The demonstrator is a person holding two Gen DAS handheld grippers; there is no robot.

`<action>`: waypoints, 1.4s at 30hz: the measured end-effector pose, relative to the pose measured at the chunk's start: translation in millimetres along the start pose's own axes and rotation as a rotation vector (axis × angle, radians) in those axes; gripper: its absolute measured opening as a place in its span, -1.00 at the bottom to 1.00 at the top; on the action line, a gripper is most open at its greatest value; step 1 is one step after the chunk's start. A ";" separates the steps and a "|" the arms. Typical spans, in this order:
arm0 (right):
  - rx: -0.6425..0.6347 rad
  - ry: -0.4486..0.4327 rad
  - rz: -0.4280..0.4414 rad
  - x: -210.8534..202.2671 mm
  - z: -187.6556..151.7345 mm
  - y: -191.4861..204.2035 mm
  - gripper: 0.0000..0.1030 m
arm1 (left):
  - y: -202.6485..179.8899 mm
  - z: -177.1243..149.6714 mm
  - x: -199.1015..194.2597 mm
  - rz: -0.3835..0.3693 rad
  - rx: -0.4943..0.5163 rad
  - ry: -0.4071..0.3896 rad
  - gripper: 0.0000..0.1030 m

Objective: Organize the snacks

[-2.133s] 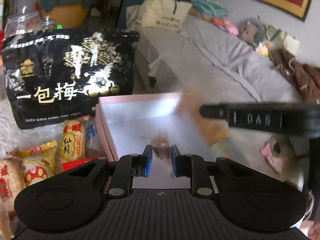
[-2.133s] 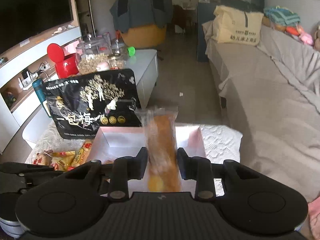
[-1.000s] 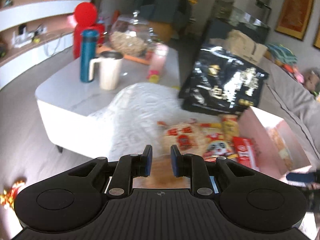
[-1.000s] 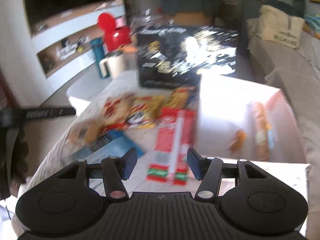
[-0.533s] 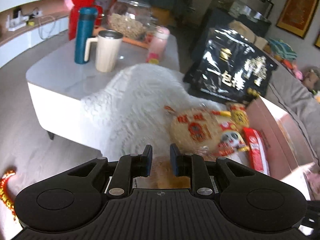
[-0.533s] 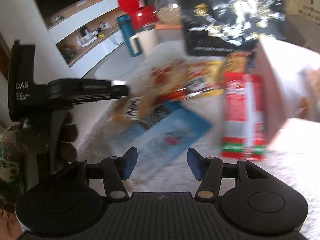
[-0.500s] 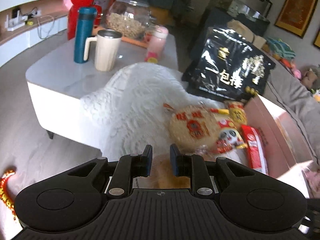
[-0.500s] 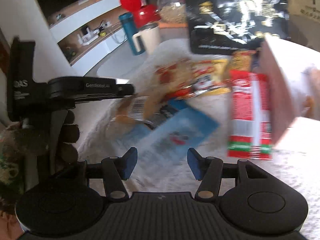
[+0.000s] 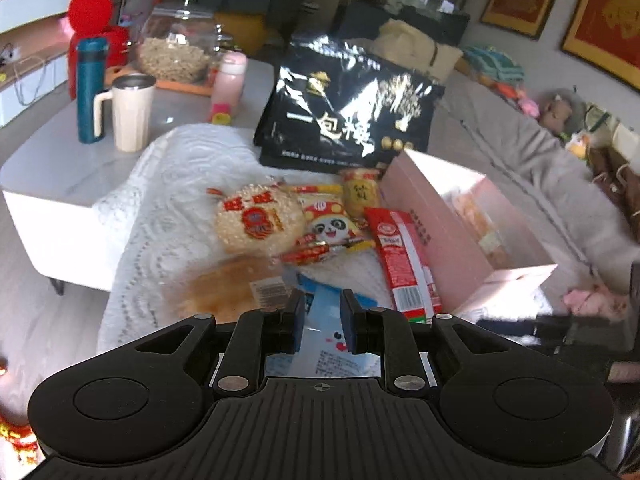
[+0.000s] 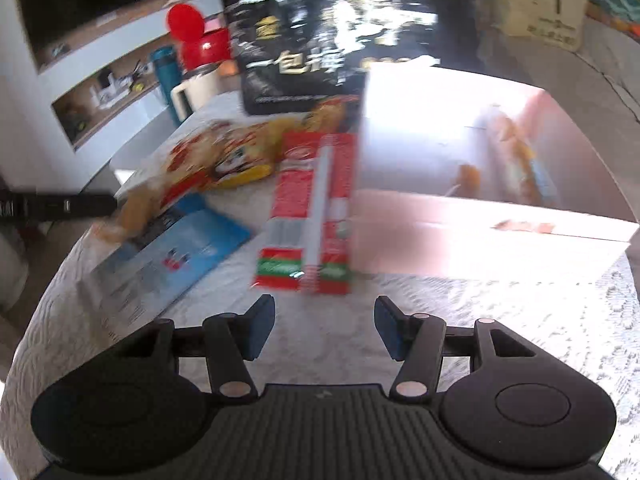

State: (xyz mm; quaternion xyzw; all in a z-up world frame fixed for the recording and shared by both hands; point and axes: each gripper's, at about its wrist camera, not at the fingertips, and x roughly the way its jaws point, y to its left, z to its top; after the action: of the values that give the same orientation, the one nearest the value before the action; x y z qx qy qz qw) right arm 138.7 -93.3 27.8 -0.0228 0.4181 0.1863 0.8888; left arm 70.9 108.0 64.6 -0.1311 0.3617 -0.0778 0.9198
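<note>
The large glossy black foil bag [image 9: 352, 116] standing behind the snacks carries big pale characters "一包梅". The small yellow snack packet [image 9: 362, 196] in front of it bears "仙贝", though faintly. Print on the other wrappers and the pink box is too blurred to read.

Left tool [image 9: 321, 326] closed (empty); right tool [image 10: 325, 327] agape.
</note>
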 end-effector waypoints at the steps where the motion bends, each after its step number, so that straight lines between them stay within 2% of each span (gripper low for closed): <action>1: 0.004 -0.011 0.007 2.0 3.1 -3.7 0.08 | -2.7 -1.1 1.5 0.013 0.007 0.002 -0.56; 9: 0.017 -0.026 0.100 38.8 34.9 17.6 0.09 | 10.2 -3.2 -5.6 0.100 0.005 -0.005 -0.56; 12: -0.028 -0.065 0.040 46.4 37.1 34.8 0.09 | 13.9 -4.8 -7.4 0.125 0.001 -0.007 -0.56; 15: -0.045 -0.074 0.011 48.0 36.9 42.3 0.09 | 14.7 -7.9 -7.9 0.118 0.004 -0.003 -0.55; 22: -0.021 -0.076 0.023 40.5 27.4 28.5 0.08 | 17.8 -13.0 -11.1 0.088 -0.008 -0.003 -0.54; 27: -0.017 -0.077 0.040 38.6 23.8 23.5 0.08 | 20.1 -12.8 -17.8 0.101 -0.010 -0.008 -0.54; 31: -0.009 -0.080 0.033 37.7 23.0 23.9 0.08 | 28.8 -12.8 -11.0 0.126 -0.017 0.021 -0.54; 35: 0.000 -0.079 0.027 37.1 22.2 26.5 0.07 | 31.8 -14.0 -6.9 0.111 -0.032 0.024 -0.53; 36: -0.003 -0.075 0.032 36.5 22.2 27.4 0.02 | 30.3 -14.3 -5.9 0.101 -0.024 0.031 -0.53; 37: -0.014 -0.067 0.045 35.5 22.0 29.0 -0.04 | 28.0 -15.0 -4.6 0.085 -0.015 0.045 -0.53; 40: -0.055 -0.049 0.054 29.0 20.2 34.9 -0.05 | 17.6 -19.0 -0.3 0.000 0.020 0.109 -0.52; 42: -0.055 -0.044 0.080 22.9 17.5 32.4 -0.05 | 5.2 -23.9 -1.1 -0.020 0.069 0.117 -0.52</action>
State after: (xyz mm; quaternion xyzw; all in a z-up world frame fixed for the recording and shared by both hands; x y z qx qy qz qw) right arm 153.5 -52.7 25.7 -0.0262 0.3936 0.2335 0.8887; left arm 54.0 108.8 46.9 -0.0984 0.4106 -0.1070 0.9002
